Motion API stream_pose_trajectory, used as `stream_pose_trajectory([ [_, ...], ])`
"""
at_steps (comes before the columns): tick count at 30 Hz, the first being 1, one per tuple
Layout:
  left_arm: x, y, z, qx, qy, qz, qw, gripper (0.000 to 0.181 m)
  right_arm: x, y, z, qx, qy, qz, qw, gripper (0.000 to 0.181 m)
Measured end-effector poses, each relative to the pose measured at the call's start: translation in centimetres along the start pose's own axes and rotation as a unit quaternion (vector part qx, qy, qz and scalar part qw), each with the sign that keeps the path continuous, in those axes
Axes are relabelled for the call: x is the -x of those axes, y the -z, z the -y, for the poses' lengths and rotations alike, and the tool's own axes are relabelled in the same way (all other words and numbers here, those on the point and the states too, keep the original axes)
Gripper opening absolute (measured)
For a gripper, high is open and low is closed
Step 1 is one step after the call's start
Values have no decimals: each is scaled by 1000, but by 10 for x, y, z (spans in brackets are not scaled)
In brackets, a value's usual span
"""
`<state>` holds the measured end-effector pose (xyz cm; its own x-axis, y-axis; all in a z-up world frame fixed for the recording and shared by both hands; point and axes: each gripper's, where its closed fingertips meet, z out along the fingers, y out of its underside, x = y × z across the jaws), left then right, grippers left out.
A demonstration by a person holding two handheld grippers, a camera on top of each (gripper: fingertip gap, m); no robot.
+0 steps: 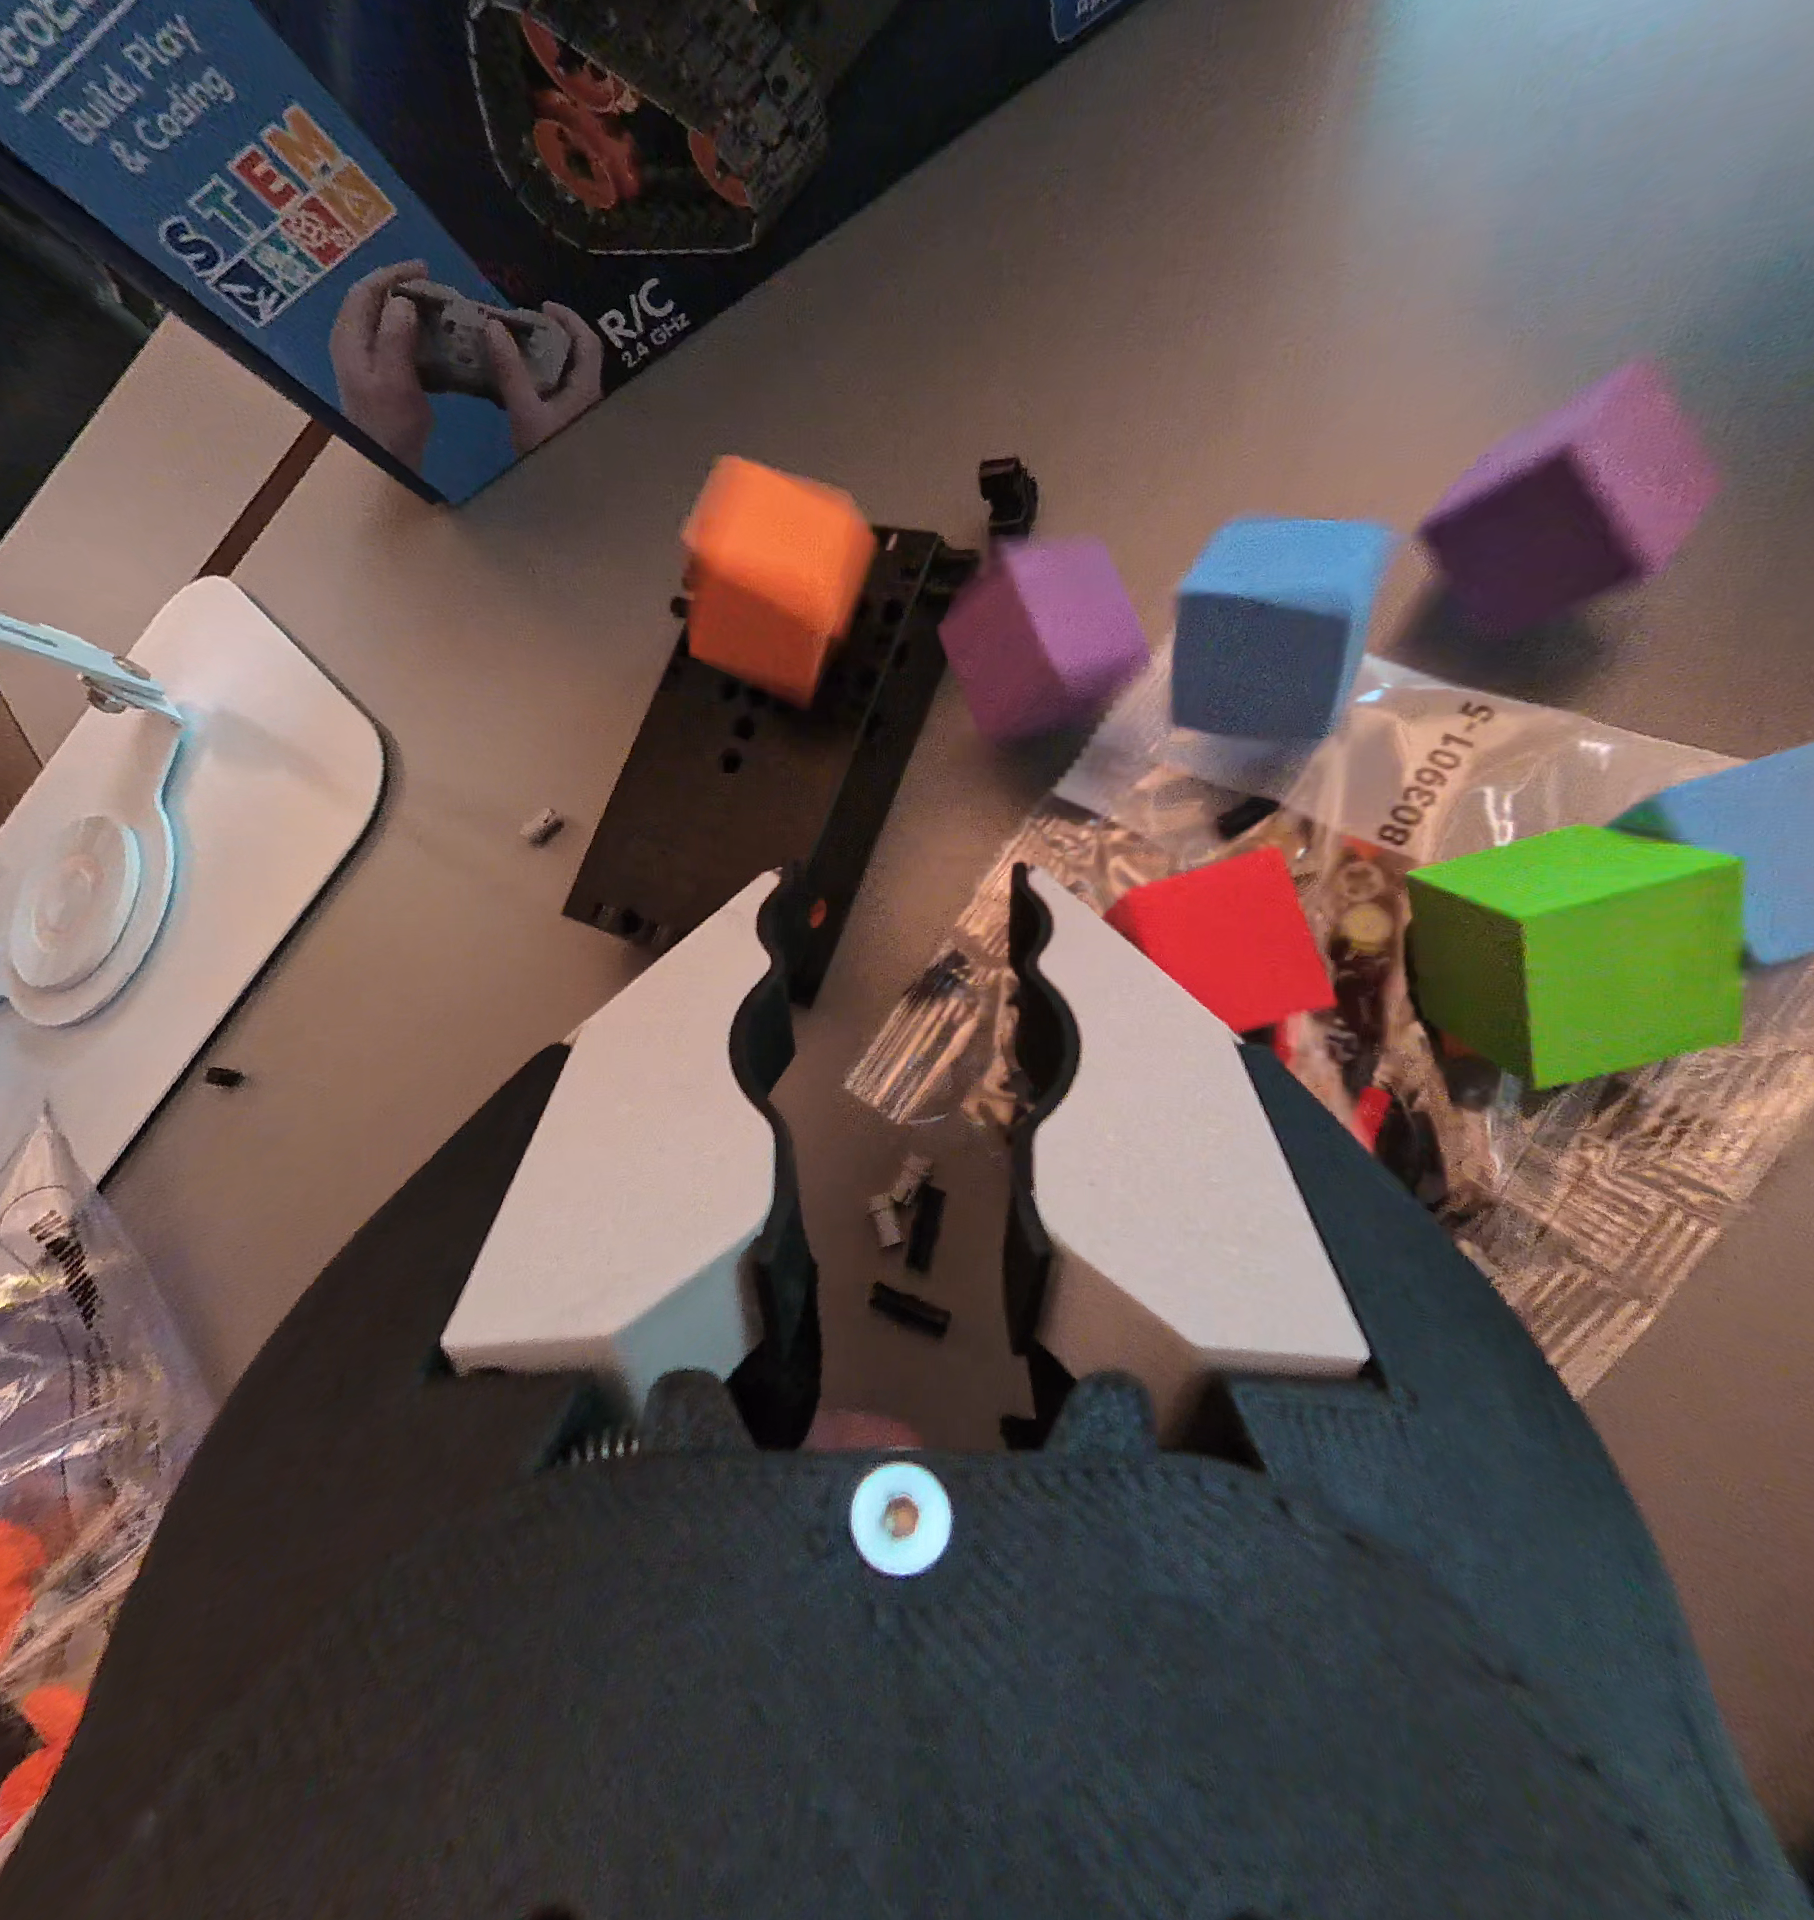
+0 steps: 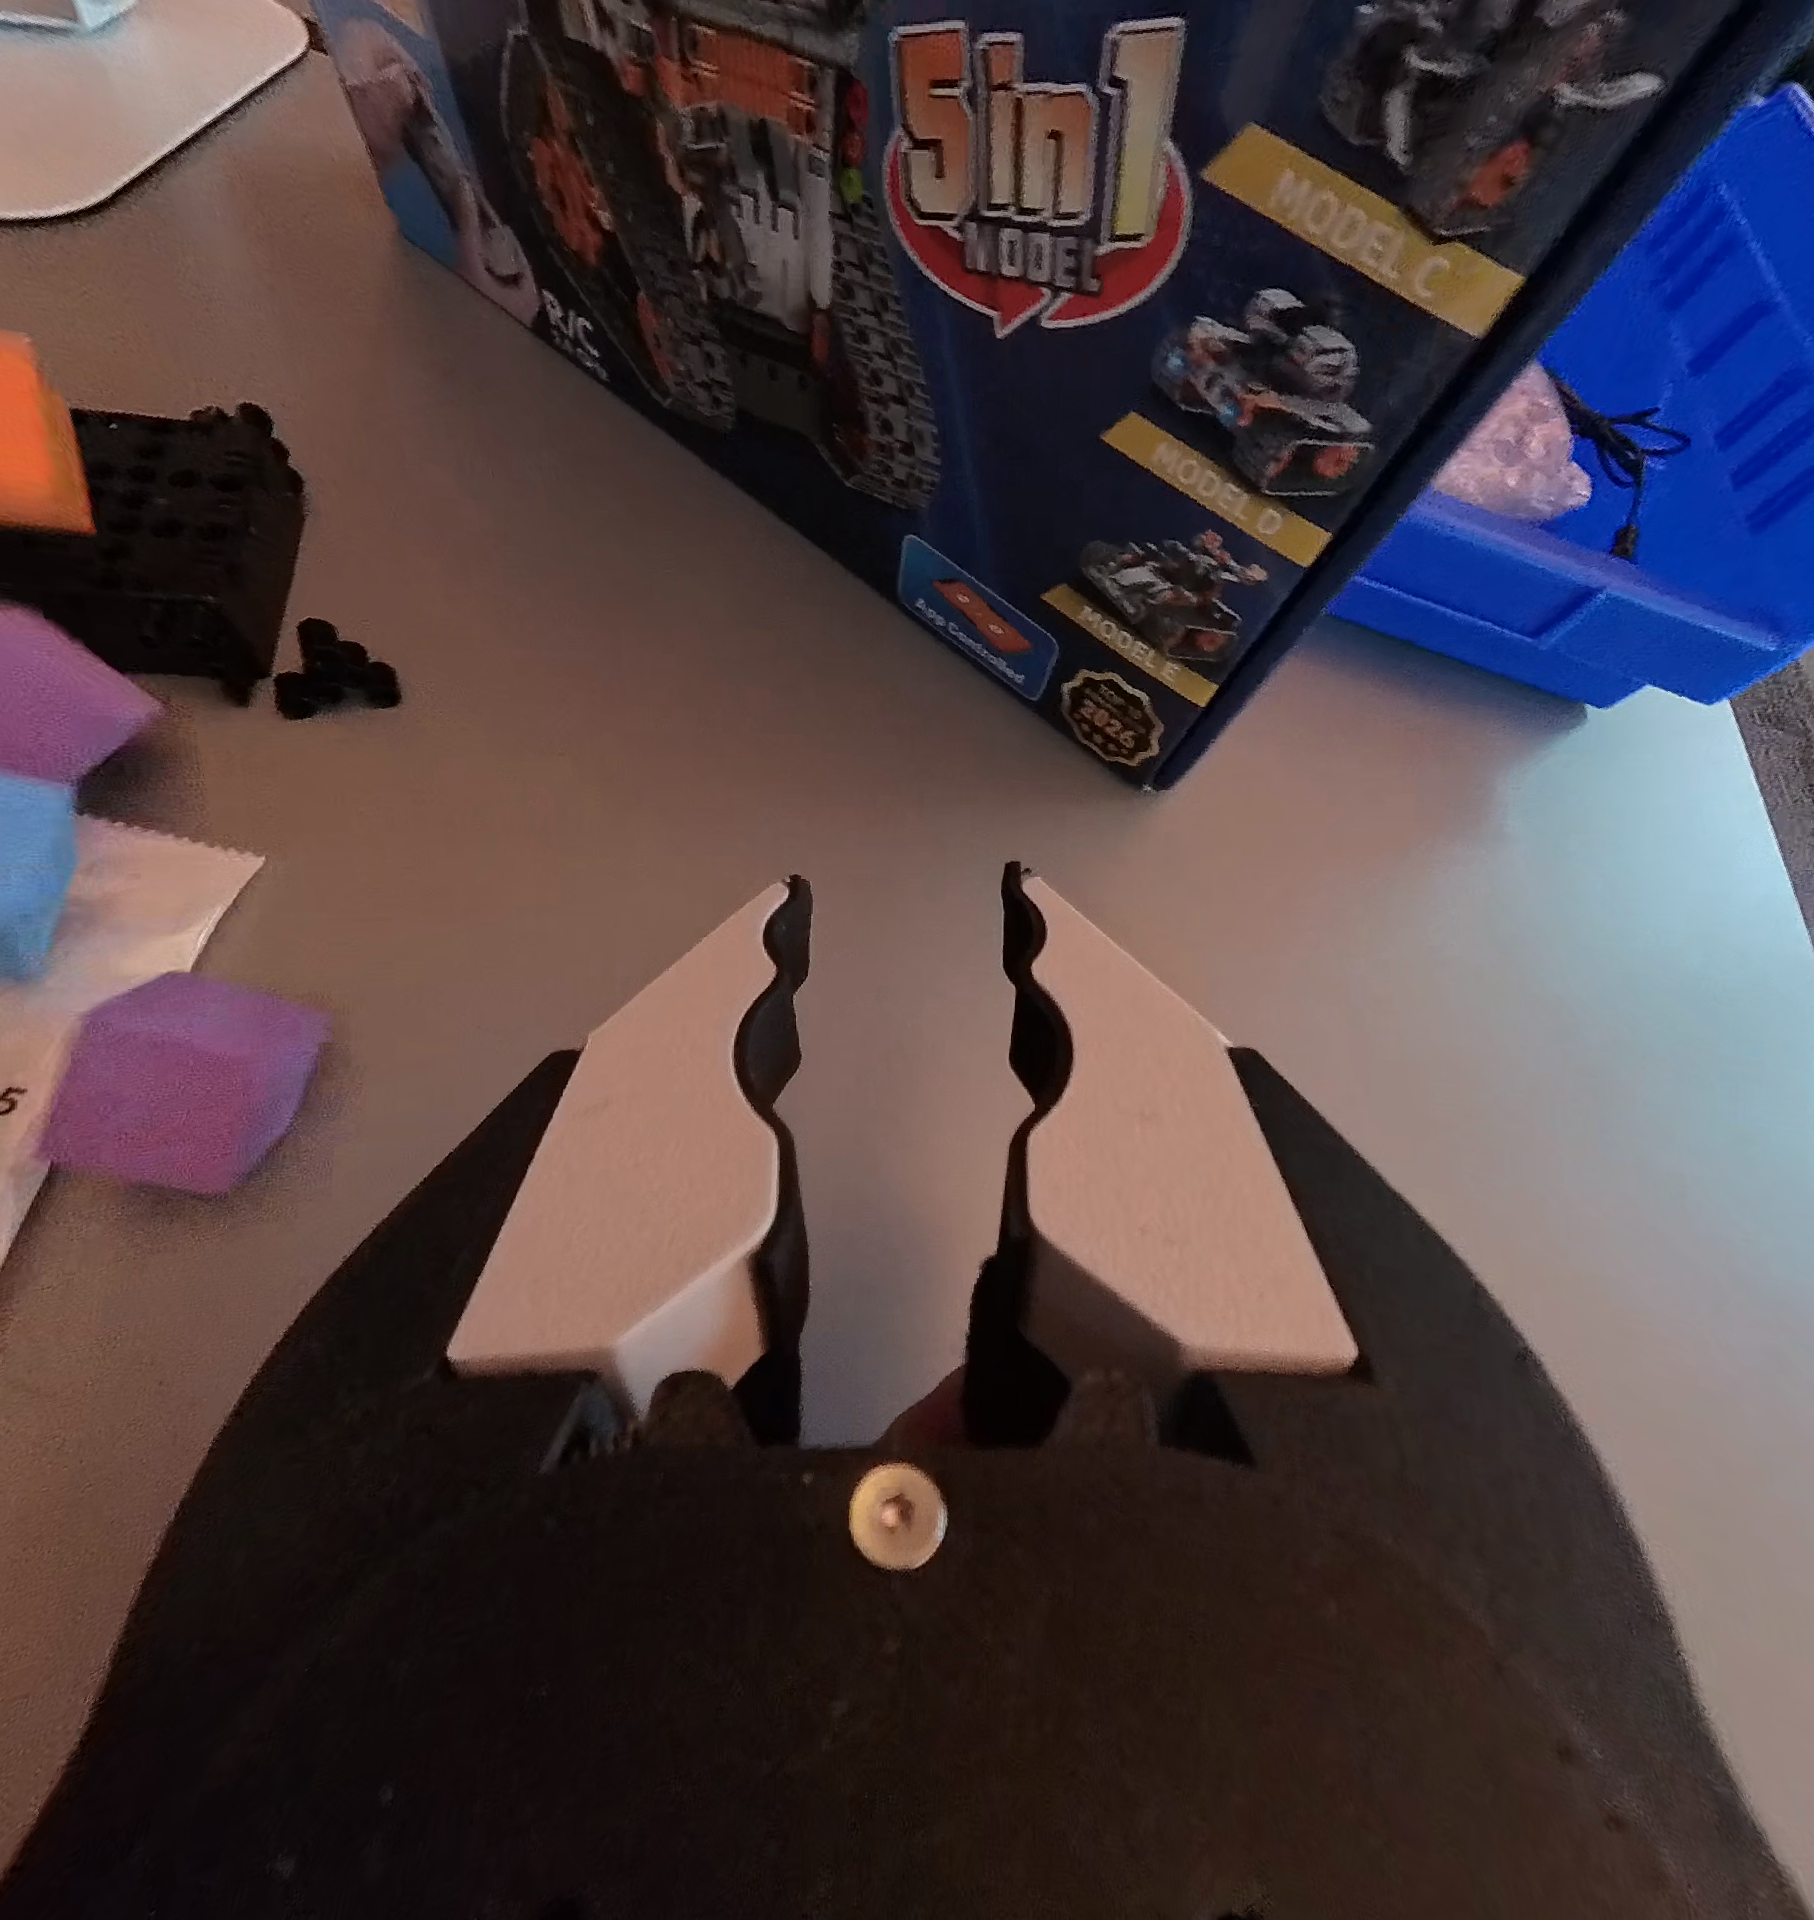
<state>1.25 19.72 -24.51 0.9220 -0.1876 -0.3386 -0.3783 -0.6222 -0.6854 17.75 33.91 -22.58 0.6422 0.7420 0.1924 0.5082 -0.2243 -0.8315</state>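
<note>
- Left gripper (image 1: 898, 883): jaws apart, nothing between them, held above the grey table (image 1: 1246, 312). Small black pins (image 1: 913, 1236) and a few grey ones lie on the table seen through the gap.
- Black plate (image 1: 747, 769): perforated, lies just ahead of the left fingertip; orange cube (image 1: 773, 577) sits on its far end. A small black part (image 1: 1007, 494) lies just past it.
- Clear bag (image 1: 1505, 1143) of small parts lies to the right of the gap. Red cube (image 1: 1230, 940) and green cube (image 1: 1578, 951) rest on it; the red one is just beside the right finger.
- Farther out: two purple cubes (image 1: 1043, 634) (image 1: 1568, 499) with a blue cube (image 1: 1272, 623) between them, all blurred. Another blue cube (image 1: 1807, 842) is behind the green one at the right edge.
- White base (image 1: 259, 748) with a metal bracket sits at left; another bag (image 1: 41, 1351) with orange pieces in it lies at lower left.
- Printed box (image 1: 383, 208) stands at the far edge.
- Right gripper (image 2: 903, 883): jaws apart, empty, over bare table, well apart from the cubes at its left.
- Same box (image 2: 986, 364) stands ahead of it; blue bin (image 2: 1661, 468) is behind the box at right.
</note>
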Motion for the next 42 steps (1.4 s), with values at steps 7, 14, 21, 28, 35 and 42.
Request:
stream_pose_trajectory([
  [7, 19, 12, -4, -30, 23, -12, 999, 41, -13, 6, 2, -21, -32, -2, 999, 36],
  [14, 43, 18, 0, -46, 35, -5, 998, 43, 1, 8, 15, -52, -11, 27, 998, 38],
  [21, 80, 5, 6, -39, 59, 5, 997, 46, 21, 3, 17, -47, 24, 57, 997, 38],
  [28, 122, -65, 22, 3, 63, 36, 997, 55, 31, 0, 15, -42, 40, 66, 996, 37],
  [35, 138, -124, 25, 52, 88, 46, 994, 54, 34, -2, 15, -42, 39, 77, 995, 37],
  [42, 147, -143, 34, 37, 104, 53, 992, 30, 38, -3, 13, -39, 44, 90, 994, 36],
])
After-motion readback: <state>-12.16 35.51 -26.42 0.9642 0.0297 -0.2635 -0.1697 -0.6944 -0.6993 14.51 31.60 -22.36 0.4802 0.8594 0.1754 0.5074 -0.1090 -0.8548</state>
